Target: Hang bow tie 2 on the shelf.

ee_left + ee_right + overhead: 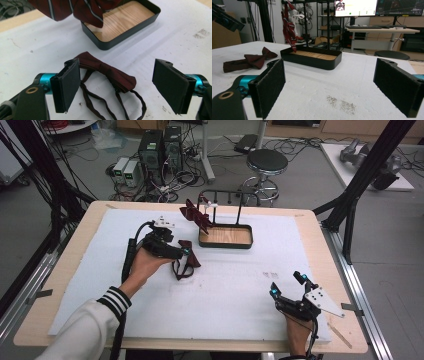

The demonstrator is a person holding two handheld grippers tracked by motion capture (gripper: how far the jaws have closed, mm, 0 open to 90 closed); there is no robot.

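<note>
A dark red bow tie [189,256] with thin straps lies flat on the white foam mat. My left gripper [184,252] is low over it and open. In the left gripper view the bow tie [107,71] lies between the two pads [68,83]; its left end is next to the left pad and the right pad stands well apart from it. A second, striped red bow tie [196,216] hangs from the black rack above the wooden-bottomed tray [226,245]. My right gripper [287,285] rests open near the front right of the mat, nothing between its jaws.
The black tray [312,61] with its upright rack stands at the mat's far middle. Faint smudges [270,274] mark the mat ahead of my right gripper. Behind the table stand a stool [267,162], computer cases and cables on the floor; black frame posts flank both sides.
</note>
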